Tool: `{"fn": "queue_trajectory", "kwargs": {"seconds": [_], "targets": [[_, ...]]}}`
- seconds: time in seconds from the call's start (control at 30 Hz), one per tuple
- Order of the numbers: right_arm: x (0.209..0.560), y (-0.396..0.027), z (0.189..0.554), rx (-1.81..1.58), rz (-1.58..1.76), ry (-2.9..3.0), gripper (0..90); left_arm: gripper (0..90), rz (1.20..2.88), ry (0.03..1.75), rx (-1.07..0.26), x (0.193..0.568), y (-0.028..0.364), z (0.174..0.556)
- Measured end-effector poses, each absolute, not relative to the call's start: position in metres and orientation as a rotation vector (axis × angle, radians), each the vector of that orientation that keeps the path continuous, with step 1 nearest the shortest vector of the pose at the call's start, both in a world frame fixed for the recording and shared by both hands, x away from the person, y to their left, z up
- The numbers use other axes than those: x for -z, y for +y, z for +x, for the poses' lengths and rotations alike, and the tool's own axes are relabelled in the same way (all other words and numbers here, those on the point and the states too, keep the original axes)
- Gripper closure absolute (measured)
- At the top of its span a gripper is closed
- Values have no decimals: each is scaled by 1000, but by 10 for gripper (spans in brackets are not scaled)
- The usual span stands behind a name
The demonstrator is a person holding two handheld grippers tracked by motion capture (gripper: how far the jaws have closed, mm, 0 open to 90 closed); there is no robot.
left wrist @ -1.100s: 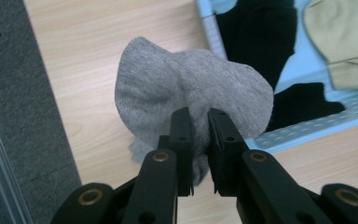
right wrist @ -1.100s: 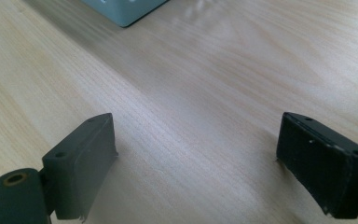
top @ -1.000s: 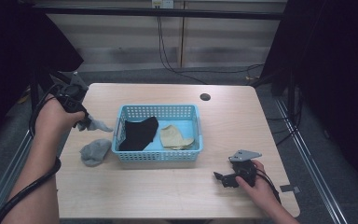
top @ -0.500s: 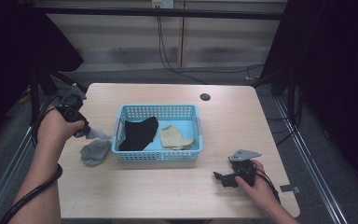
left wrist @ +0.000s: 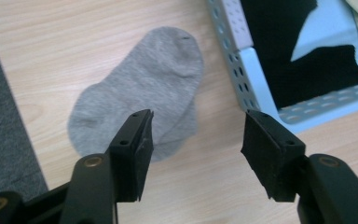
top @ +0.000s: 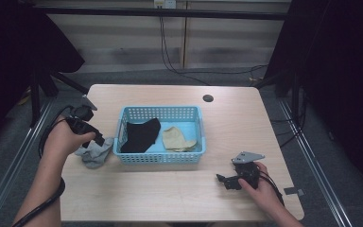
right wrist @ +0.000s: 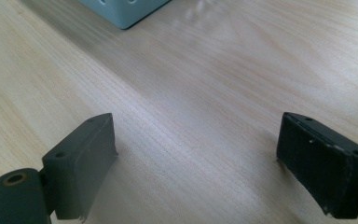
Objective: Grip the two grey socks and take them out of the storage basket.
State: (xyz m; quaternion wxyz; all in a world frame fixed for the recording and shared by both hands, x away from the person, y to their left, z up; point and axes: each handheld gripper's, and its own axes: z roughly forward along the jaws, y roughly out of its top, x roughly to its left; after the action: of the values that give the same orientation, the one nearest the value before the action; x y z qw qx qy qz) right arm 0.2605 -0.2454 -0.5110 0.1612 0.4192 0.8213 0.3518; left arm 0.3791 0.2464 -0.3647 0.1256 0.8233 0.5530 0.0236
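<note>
A grey sock (top: pixel 94 152) (left wrist: pixel 140 107) lies flat on the table just left of the light-blue basket (top: pixel 160 157) (left wrist: pixel 251 60). My left gripper (top: pixel 99 140) (left wrist: pixel 196 149) hovers low over the sock's near end, open, with nothing between its jaws. Inside the basket lie a black garment (top: pixel 139 135) (left wrist: pixel 303 65) and a tan sock (top: pixel 177 139). My right gripper (top: pixel 223 180) (right wrist: pixel 196 158) rests low over bare table at the front right, open and holding nothing.
The basket's corner (right wrist: pixel 126 11) shows at the top of the right gripper view. A dark round hole (top: pixel 208 98) sits in the tabletop behind the basket. Grey floor (left wrist: pixel 4 140) borders the table's left edge. Cables trail from both grippers.
The left hand has come down and toward the basket, bringing its gripper over the grey sock. The sock now lies on the table, free of the jaws. The right gripper has stayed put.
</note>
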Motion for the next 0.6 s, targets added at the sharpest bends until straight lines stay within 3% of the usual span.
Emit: {"fn": "queue_trajectory", "kwargs": {"seconds": [0.6], "targets": [[511,-246,261,-1006,1178,2347,111,377,2454,1424,-7,413,212,325]]}}
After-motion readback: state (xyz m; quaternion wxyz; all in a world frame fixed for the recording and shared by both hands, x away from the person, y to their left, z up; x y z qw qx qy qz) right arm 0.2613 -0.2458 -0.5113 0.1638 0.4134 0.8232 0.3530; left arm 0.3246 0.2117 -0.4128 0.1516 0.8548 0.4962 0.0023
